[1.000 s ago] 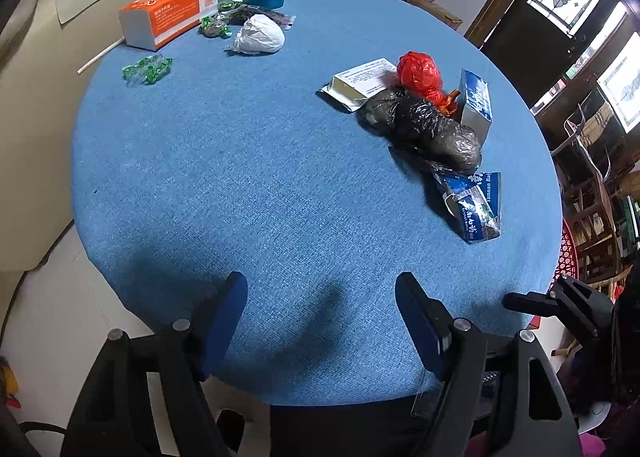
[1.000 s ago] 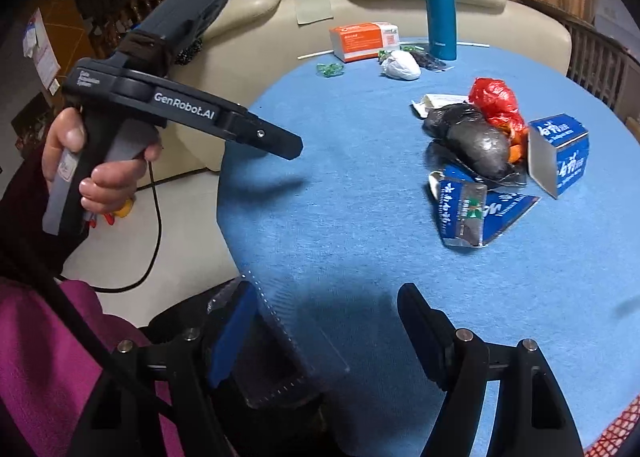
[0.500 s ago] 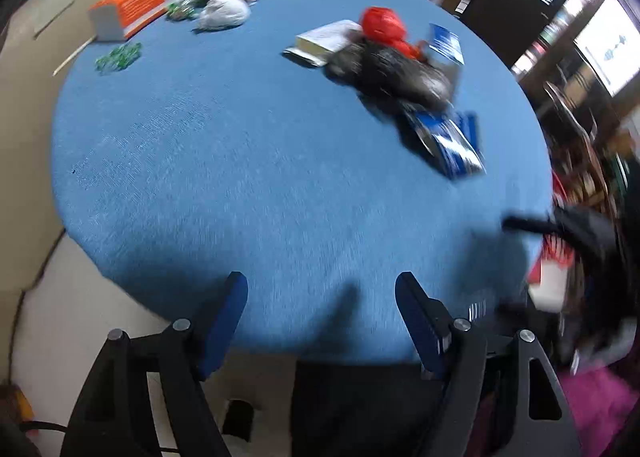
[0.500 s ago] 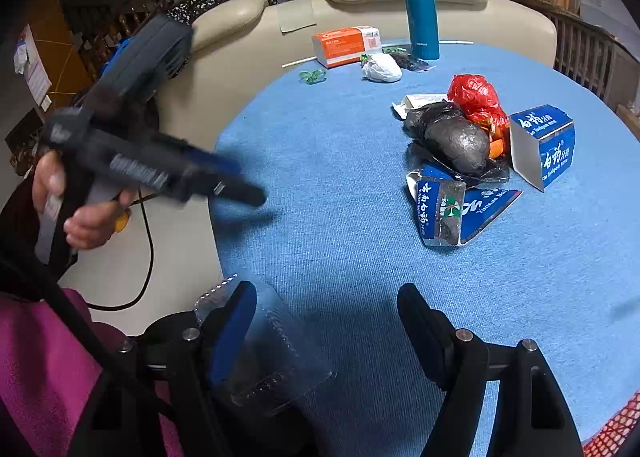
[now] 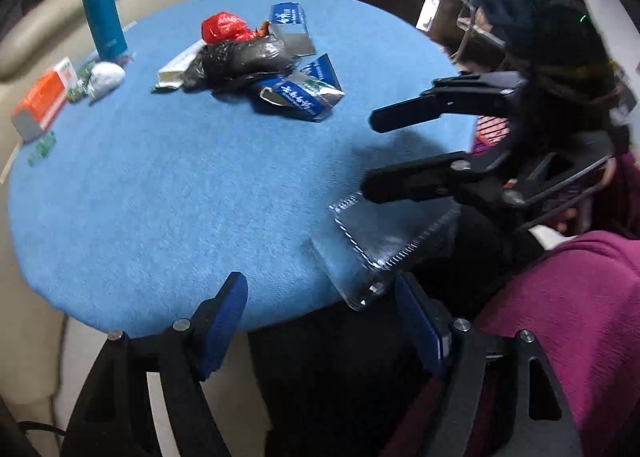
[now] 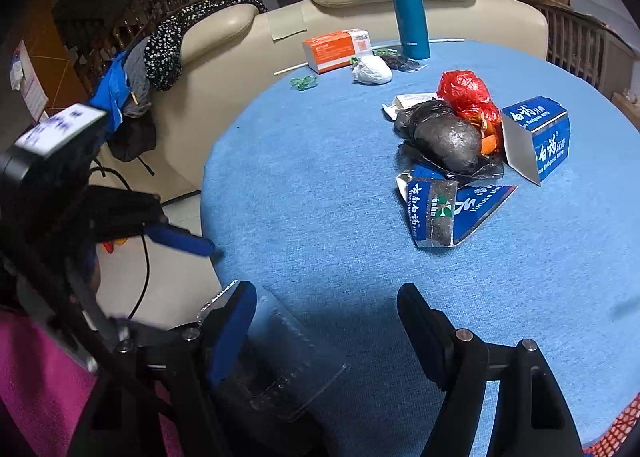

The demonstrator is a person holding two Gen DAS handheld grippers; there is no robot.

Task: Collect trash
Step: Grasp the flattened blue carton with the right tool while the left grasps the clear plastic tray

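A heap of trash lies on the round blue table (image 5: 160, 185): a black bag (image 5: 244, 57), a red bag (image 5: 224, 27), a torn blue carton (image 5: 304, 91) and a blue box (image 5: 288, 23). A clear plastic container (image 5: 380, 245) overhangs the near table edge. My left gripper (image 5: 324, 321) is open and empty, just in front of that edge, with the container by its right finger. My right gripper (image 6: 326, 321) is open too, and the clear container (image 6: 288, 361) lies under its left finger. In the left wrist view the right gripper (image 5: 370, 155) hovers above the container.
At the far side stand a teal bottle (image 6: 410, 9), an orange box (image 6: 336, 49), a white paper wad (image 6: 372, 69) and green wrappers (image 6: 304, 82). A cream sofa (image 6: 240, 57) curves behind the table. The person's magenta sleeve (image 5: 560, 317) is close on the right.
My left gripper has rolled and swung toward the near table edge, bringing the container, the right gripper and the person into its view. The right gripper has stayed put.
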